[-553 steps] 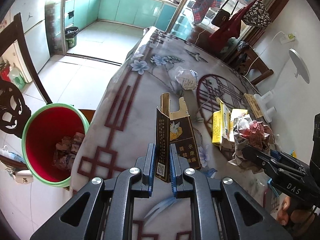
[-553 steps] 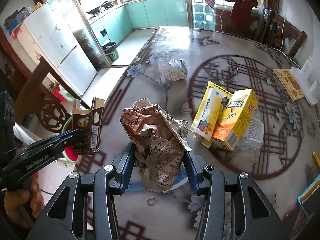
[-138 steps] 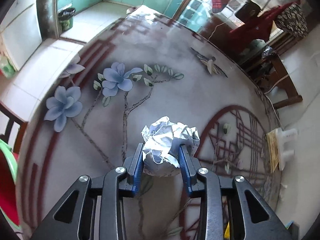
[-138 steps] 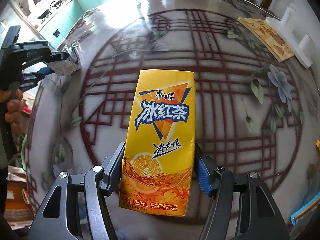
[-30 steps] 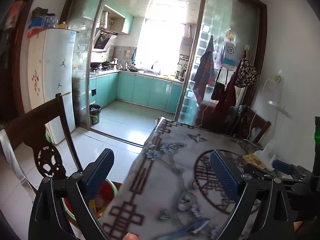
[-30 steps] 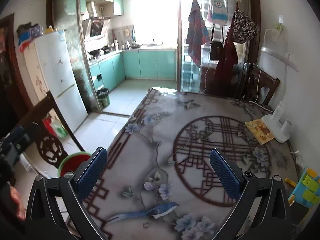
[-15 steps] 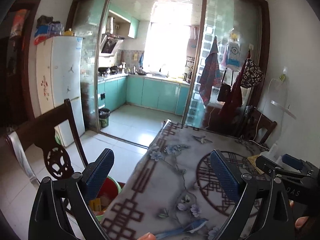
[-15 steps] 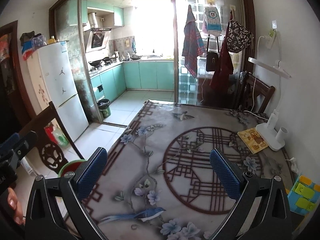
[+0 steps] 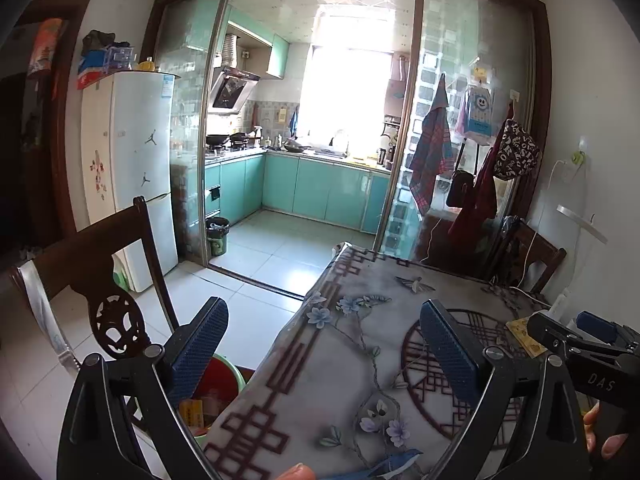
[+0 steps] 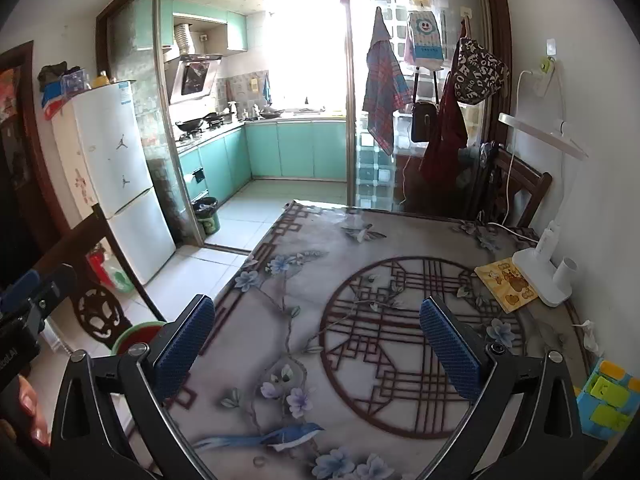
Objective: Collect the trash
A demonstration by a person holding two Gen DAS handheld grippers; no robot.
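Two grippers, both with jaws spread wide and holding nothing, are raised above a bench (image 10: 304,280) covered in a floral cloth with a dark red lattice circle. Behind it a glass sliding door opens onto a turquoise kitchen, with a white fridge (image 9: 132,172) at the left.

The bench top shows no loose trash in either view. What sits on it is gathered along the right edge: a white lamp base (image 10: 540,276), a yellow card (image 10: 506,284) touching that base, and blue and yellow blocks (image 10: 604,396) at the near right corner. These look like household items, not rubbish.

The trash lies off the bench. A green-rimmed red bin (image 9: 218,380) stands on the floor against the near left corner of the bench, beside a dark wooden chair (image 9: 104,280). In the left wrist view, packaging, including an orange carton (image 9: 191,411), shows inside it.

The left gripper (image 9: 324,354) straddles the left edge of the bench, with one finger over the bin, so it is the nearer of the two. The right gripper (image 10: 316,346) hangs over the middle of the bench, with the bin (image 10: 134,334) beyond its left finger.

Judging by the bare cloth and the filled bin, collecting appears finished, or nearly so. No long axis matters, as no piece awaits a grasp.
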